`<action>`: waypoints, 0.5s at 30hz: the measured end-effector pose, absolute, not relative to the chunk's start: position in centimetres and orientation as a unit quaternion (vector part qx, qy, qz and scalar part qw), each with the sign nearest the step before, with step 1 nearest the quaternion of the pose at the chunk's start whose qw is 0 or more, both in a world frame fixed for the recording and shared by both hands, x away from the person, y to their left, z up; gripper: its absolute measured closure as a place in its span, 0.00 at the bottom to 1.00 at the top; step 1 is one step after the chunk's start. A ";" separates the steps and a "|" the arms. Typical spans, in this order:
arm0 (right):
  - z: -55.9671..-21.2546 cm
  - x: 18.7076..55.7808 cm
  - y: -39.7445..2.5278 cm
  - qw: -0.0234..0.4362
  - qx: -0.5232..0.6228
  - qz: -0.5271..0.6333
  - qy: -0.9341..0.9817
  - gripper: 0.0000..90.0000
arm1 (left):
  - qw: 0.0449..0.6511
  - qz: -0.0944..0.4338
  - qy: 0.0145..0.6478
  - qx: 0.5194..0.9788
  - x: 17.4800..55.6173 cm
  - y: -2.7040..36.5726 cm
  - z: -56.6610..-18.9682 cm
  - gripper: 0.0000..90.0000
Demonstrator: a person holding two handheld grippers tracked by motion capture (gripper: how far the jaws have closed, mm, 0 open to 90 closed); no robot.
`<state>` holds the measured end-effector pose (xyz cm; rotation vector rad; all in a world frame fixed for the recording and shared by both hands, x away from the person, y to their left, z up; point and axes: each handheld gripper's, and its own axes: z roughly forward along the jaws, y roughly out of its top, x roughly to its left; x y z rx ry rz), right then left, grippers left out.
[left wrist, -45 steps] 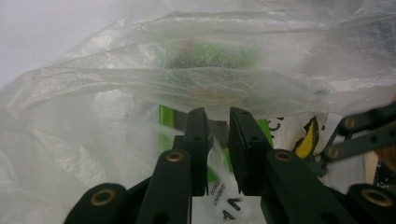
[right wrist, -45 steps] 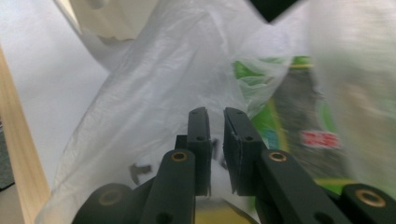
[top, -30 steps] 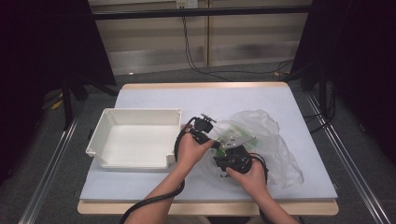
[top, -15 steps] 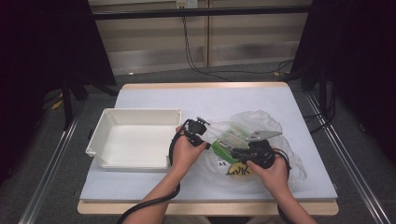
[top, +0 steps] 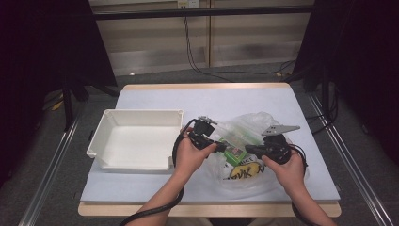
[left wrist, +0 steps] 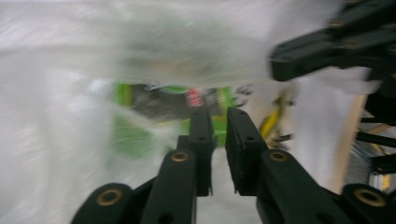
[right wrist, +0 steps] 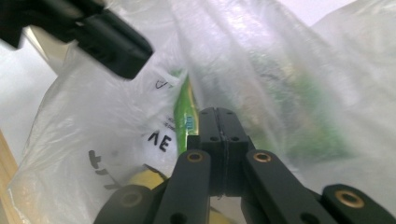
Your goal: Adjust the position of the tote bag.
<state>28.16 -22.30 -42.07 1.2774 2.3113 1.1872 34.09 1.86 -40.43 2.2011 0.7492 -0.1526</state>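
Note:
A clear plastic bag point(top: 244, 123) with black lettering and a yellow print lies right of the table's middle. A green packet point(top: 234, 149) lies inside it. My left gripper point(top: 222, 147) is at the bag's left side and my right gripper point(top: 248, 149) at its right, and the bag's mouth is spread between them. In the left gripper view, which is blurred, the jaws point(left wrist: 219, 114) stand nearly together with pale film point(left wrist: 56, 140) around them and the green packet point(left wrist: 177, 105) just ahead. In the right gripper view the jaws point(right wrist: 223, 112) are pressed shut on bag film point(right wrist: 303, 70), beside the packet's edge point(right wrist: 186, 116).
A white, empty tray point(top: 141, 113) sits at the table's left, close to my left hand. The pale blue tabletop point(top: 207, 99) has open room behind the bag. Cables trail from both grippers toward the front edge.
The two hands have drawn apart, the right gripper moving right. The bag has spread wider between them, and the green packet and yellow print show more.

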 end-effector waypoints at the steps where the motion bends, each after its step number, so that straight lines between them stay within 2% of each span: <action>1: -42.0 28.2 -22.5 0.126 0.440 0.405 0.791 1.00 | 0.399 -0.066 0.289 0.868 33.8 1.6 -40.2 0.83; 4: -41.8 28.5 -22.8 0.124 0.446 0.407 0.787 1.00 | 0.403 -0.068 0.268 0.872 33.1 0.4 -40.2 0.78; 9: -42.1 28.8 -22.8 0.125 0.448 0.401 0.789 1.00 | 0.391 -0.070 0.245 0.885 32.3 -1.5 -42.1 0.64; 15: -42.7 29.1 -23.2 0.127 0.453 0.392 0.790 1.00 | 0.380 -0.082 0.222 0.894 31.8 -3.0 -44.6 0.65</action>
